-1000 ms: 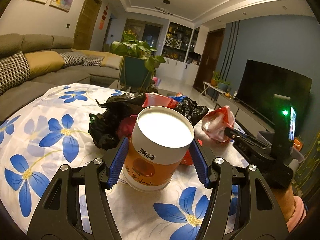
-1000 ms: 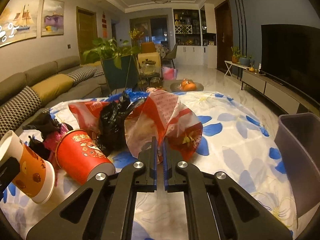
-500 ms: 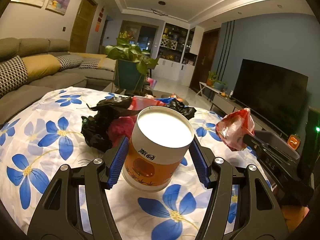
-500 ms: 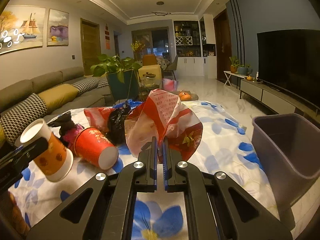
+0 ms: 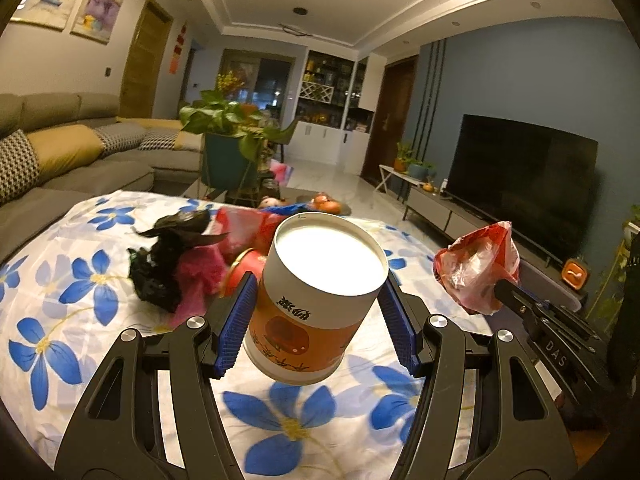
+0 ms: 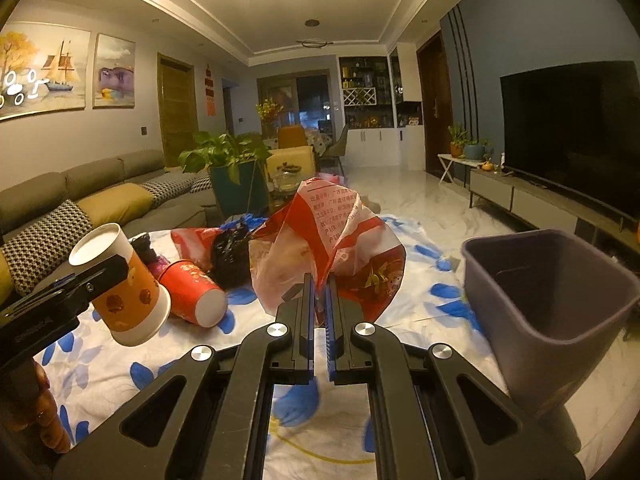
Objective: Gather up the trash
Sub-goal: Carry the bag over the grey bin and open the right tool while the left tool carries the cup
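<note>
An orange-and-white paper cup hangs tilted just above the flowered tablecloth, with my left gripper shut on its sides. In the right wrist view the same cup shows at the left. My right gripper is shut on a crumpled red-and-white plastic bag, held above the table. A grey bin stands close on its right, open at the top. In the left wrist view that bag hangs at the right.
A pile stays on the cloth: a red paper cup lying on its side, a black plastic bag, a pink scrap. A sofa lies to the left, a potted plant behind, a TV to the right.
Both grippers have moved to the right with their loads. The cup has risen a little off the cloth. The bin now looms larger and nearer beside the bag.
</note>
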Tool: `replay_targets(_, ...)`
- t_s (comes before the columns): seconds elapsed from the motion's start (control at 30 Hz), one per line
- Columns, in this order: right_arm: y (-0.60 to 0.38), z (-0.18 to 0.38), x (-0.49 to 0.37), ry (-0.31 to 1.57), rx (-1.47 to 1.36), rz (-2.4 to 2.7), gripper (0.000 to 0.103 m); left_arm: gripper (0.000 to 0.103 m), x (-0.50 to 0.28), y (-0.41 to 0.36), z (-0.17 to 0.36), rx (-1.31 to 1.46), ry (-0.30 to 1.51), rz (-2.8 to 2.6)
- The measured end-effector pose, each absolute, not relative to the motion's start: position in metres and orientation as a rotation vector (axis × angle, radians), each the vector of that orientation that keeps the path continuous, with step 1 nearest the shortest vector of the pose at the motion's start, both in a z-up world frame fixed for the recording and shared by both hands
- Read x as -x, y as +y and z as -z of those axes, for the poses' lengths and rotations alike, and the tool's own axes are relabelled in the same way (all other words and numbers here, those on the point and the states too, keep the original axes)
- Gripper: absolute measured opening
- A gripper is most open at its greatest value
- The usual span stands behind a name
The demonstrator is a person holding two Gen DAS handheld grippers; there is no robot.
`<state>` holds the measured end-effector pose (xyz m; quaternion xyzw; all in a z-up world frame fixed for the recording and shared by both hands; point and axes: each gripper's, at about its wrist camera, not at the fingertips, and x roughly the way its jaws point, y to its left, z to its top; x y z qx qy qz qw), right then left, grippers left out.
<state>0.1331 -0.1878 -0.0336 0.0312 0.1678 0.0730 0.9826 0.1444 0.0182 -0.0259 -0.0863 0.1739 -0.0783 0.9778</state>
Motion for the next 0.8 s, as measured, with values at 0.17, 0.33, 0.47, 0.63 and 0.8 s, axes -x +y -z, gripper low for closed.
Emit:
replay_targets(0.17,-0.202,0.028,-0.125,0.319,-0.064,-0.118,0.006,0.06,-0.146,-0.003,0.02,0.159,0.339,0.202)
replay_targets(0.33,-0.221,0.023,-0.12,0.3,-0.066,-0.083,0.006,0.06,-0.153,-0.027,0.014,0.135,0.328,0.249)
replay_targets(0.47,-0.237,0.022,-0.118,0.293,-0.068,-0.048,0.005,0.06,-0.16,-0.045,0.011,0.123,0.325,0.282)
replay_targets(0.63,-0.26,0.021,-0.117,0.283,-0.066,0.008,0.005,0.06,-0.173,-0.072,0.007,0.105,0.319,0.337)
replay_targets(0.8,-0.288,0.019,-0.12,0.269,-0.057,0.097,0.005,0.06,-0.187,-0.103,0.0,0.101,0.307,0.406)
